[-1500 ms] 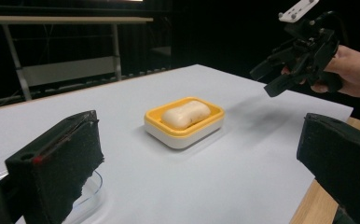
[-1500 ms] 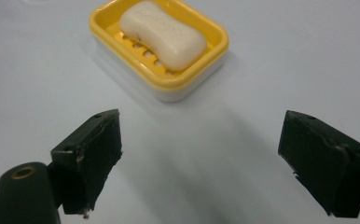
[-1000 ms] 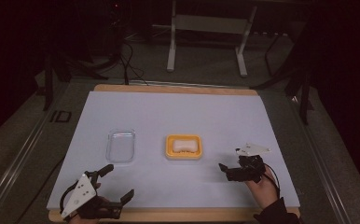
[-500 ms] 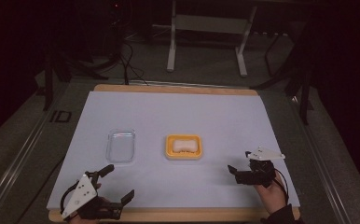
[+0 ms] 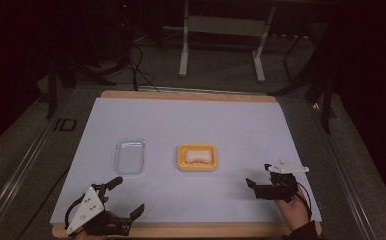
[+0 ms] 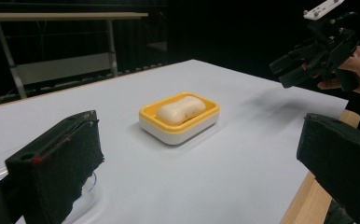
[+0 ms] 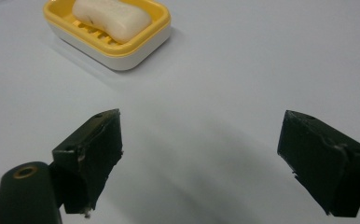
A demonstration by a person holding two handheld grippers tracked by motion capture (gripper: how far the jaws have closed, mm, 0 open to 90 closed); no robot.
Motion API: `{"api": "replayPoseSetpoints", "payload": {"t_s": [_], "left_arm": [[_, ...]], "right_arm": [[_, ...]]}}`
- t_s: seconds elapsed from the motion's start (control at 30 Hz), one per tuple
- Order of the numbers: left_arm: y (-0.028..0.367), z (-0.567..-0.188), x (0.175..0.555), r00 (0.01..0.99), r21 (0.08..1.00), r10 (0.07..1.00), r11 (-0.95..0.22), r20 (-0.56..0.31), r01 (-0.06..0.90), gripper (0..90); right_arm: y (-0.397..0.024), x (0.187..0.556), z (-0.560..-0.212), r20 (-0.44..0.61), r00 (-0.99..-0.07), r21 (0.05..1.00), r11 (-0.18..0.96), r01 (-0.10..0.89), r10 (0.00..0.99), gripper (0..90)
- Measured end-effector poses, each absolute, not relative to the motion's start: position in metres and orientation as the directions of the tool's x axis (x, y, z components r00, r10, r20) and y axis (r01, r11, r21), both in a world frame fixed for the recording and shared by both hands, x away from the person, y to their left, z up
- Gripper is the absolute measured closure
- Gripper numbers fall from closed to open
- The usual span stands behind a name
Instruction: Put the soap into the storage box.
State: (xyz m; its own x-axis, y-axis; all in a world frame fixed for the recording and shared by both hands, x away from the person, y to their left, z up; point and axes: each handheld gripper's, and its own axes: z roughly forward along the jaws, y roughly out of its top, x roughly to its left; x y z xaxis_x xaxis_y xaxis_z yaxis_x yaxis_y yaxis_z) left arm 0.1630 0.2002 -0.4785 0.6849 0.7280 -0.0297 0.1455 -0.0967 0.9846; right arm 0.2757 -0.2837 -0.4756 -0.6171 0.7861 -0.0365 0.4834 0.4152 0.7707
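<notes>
A yellow soap dish (image 5: pixel 197 163) with a white base sits mid-table and holds a pale bar of soap (image 5: pixel 197 155). To its left lies a clear plastic lid (image 5: pixel 129 156). My left gripper (image 5: pixel 128 196) rests open at the table's near left edge, aimed at the dish (image 6: pixel 178 122) and the soap (image 6: pixel 180 108). My right gripper (image 5: pixel 258 176) is held open above the near right of the sheet, well back from the dish (image 7: pixel 117 46) and its soap (image 7: pixel 110 18). Nothing is between either pair of jaws. From the left gripper view (image 6: pixel 201 140), the right gripper (image 6: pixel 315 51) hangs at upper right.
A white sheet (image 5: pixel 191 122) covers the wooden table (image 5: pixel 181 230). Table legs and cables stand on the dark floor beyond the far edge. The clear lid's rim (image 6: pixel 87 205) lies just under my left jaw.
My right gripper has drawn back from the soap dish, toward the near right of the table. The left gripper, dish and lid have stayed put.
</notes>
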Motion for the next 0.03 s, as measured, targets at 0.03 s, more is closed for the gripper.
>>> {"api": "replayPoseSetpoints", "payload": {"t_s": [0.03], "left_arm": [[0.2003, -0.4785, 0.163, 0.685, 0.985, 0.728, -0.097, -0.03, 0.146, 0.2]], "right_arm": [[-0.2835, 0.2757, -0.4755, -0.034, -0.619, 0.771, 0.415, 0.483, 0.785, 13.5]]}}
